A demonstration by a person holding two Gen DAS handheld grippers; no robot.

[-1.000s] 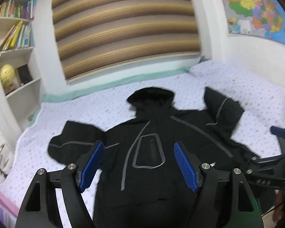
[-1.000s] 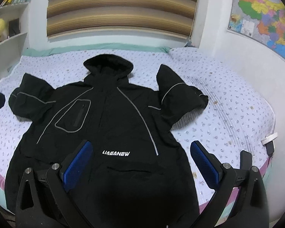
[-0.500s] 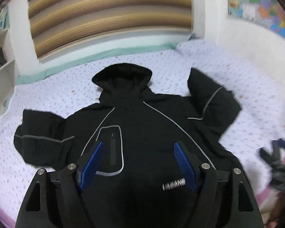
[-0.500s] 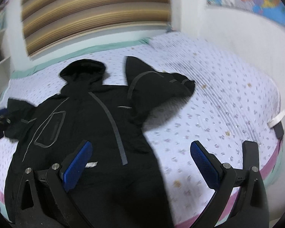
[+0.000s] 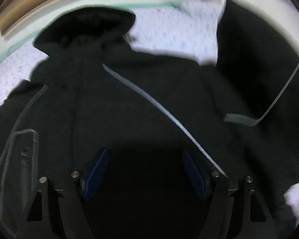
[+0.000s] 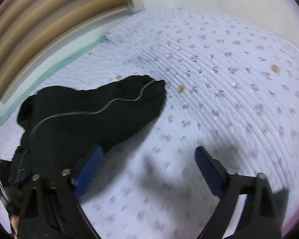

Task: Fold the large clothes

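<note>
From the left wrist camera, a black hooded jacket (image 5: 129, 103) fills nearly the whole view, lying flat on a bed (image 5: 169, 31) covered in a pale lilac quilt with small flowers. At far left, a grey outlined chest pocket (image 5: 20, 159) shows on the jacket's front. Moving right, the hood (image 5: 85, 27) points toward the top of the frame, near the window wall. A thin grey stripe (image 5: 159, 107) runs diagonally across the chest. At far right, one sleeve (image 5: 255, 63) with its own grey piping lies bent upward. The left gripper (image 5: 143, 171) hangs low over the dark fabric with its blue-padded fingers spread apart and nothing between them; the picture is blurred, so whether the tips touch the cloth is unclear.

From the right wrist camera, striped blinds (image 6: 49, 23) sit at upper left. Below them the jacket's sleeve (image 6: 93, 115) stretches across the quilt, cuff pointing right. The right gripper (image 6: 147, 167) is spread wide and empty; its left finger (image 6: 87, 171) lies just beside the sleeve's lower edge, its right finger (image 6: 209, 171) over bare quilt (image 6: 229, 91).
</note>
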